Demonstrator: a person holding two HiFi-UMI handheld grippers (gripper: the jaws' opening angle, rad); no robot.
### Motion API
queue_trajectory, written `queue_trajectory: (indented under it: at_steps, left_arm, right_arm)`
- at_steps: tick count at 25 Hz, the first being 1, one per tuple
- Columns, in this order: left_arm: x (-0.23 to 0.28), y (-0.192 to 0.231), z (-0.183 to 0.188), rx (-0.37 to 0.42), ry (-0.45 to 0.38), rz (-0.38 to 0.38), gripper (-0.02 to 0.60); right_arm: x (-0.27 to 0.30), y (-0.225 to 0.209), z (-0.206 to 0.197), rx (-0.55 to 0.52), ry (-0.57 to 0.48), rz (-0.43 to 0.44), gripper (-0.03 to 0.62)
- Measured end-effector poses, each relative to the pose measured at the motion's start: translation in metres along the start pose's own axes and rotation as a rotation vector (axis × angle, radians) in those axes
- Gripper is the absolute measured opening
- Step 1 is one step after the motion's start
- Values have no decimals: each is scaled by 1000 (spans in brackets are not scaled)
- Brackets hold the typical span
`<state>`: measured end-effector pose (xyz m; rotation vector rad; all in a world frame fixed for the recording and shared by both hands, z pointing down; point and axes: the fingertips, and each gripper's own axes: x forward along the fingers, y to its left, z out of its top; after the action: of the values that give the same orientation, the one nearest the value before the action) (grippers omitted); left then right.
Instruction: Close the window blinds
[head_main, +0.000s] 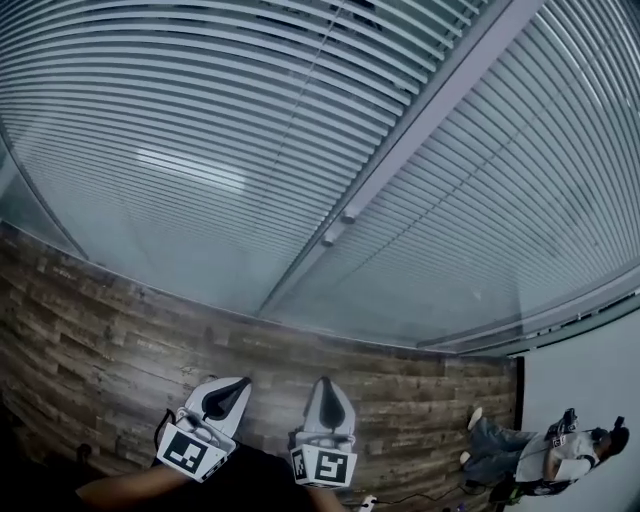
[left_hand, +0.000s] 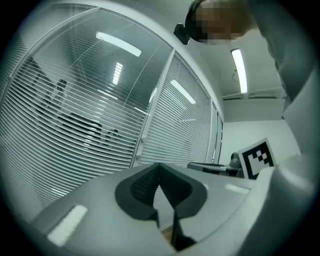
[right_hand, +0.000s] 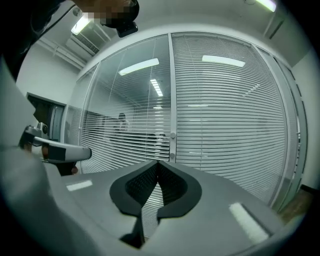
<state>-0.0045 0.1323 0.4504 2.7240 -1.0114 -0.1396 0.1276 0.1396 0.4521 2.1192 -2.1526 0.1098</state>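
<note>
Slatted window blinds hang behind glass in two panels, with a grey frame post between them. Two small round knobs sit on that post; the right gripper view shows them as knobs straight ahead. Through the left panel's slats I can see the room behind. My left gripper and right gripper are low in the head view, side by side, pointing at the glass and short of it. Both are shut with nothing held, as the left gripper and right gripper show.
A wood-pattern floor runs up to the glass. At the far right a person sits on the floor beside a white wall. Ceiling lights reflect in the glass.
</note>
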Motion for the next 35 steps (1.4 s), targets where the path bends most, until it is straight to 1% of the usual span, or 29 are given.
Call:
queue_trajectory:
  at_steps: [3,6,8,11,18,21,24,27,32,35]
  left_arm:
    - [3,26,10,7,-26,-15,0]
    - [9,52,20,13,-50,-5,0]
    - [16,64,27,18,-55,1,0]
    - [26,77,37,28,-64,1,0]
    - [36,108,41,29,-59,32,0]
    - [52,124,48,9,-50,42,0]
    - [52,126,44,-17,-40,52,0]
    - [42,115,30,-16,-20,51,0]
    - [48,113,28,-3,2,81,0]
    - [59,113,33,5,-5,99,0]
  right_arm:
    - [20,12,5,-1,-16,-10,2]
    - [38,27,18,-34,-52,18,2]
    - [50,33,26,-48,-67,36,2]
    - [66,36,34,-44,-78,39,2]
    - [94,42,34,-31,-62,28,3]
    - [113,38,40,-46,-42,28,3]
    - [116,34,44,-56,-47,13,3]
    - [105,32,38,-59,-54,7,3]
    - [116,29,40,-60,-61,50,7]
    - [130,15,44,-62,-69,61,13]
